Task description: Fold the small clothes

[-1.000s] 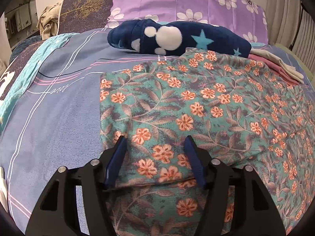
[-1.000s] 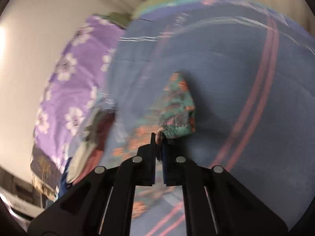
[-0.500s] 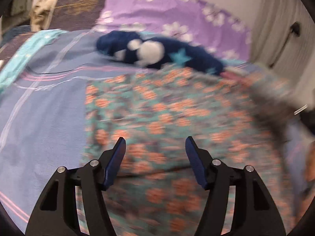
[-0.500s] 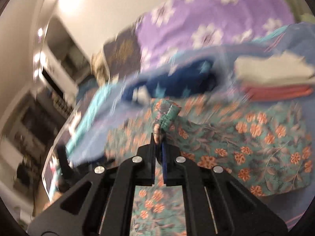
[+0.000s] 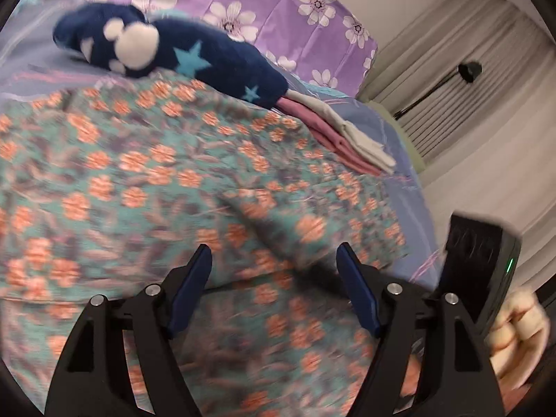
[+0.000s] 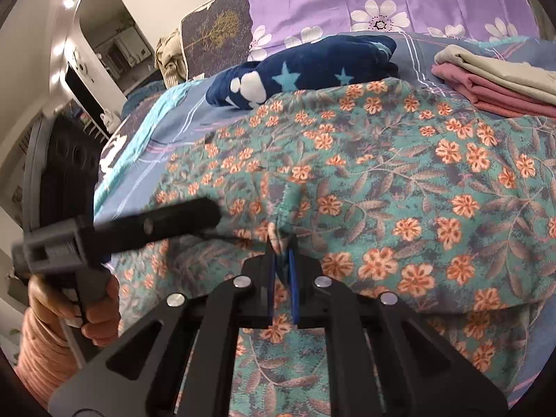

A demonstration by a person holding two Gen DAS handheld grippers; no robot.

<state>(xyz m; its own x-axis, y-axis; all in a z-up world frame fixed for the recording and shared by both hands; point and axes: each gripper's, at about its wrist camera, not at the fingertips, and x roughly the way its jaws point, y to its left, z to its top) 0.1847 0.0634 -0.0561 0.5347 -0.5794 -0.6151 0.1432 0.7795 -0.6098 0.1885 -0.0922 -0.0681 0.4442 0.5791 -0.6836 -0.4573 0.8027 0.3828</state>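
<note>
While pinched, floral garment (image 6: 399, 187) hem in right gripper (image 6: 283, 264).

The floral garment (image 5: 194, 180) is smeared by motion blur in the left wrist view, its near part cut off by the bottom edge. The navy garment (image 6: 305, 69) hides the garment's far hem. The right gripper (image 6: 283, 260) covers the pinched fold's end.

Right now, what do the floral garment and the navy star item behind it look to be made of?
Floral garment: thin, matte woven fabric, probably cotton or rayon; it creases sharply where the right gripper pinches it. Navy star item: thick, fuzzy fleece or plush, judging by its soft pile and rounded bulk. Neither fibre is certain.
</note>
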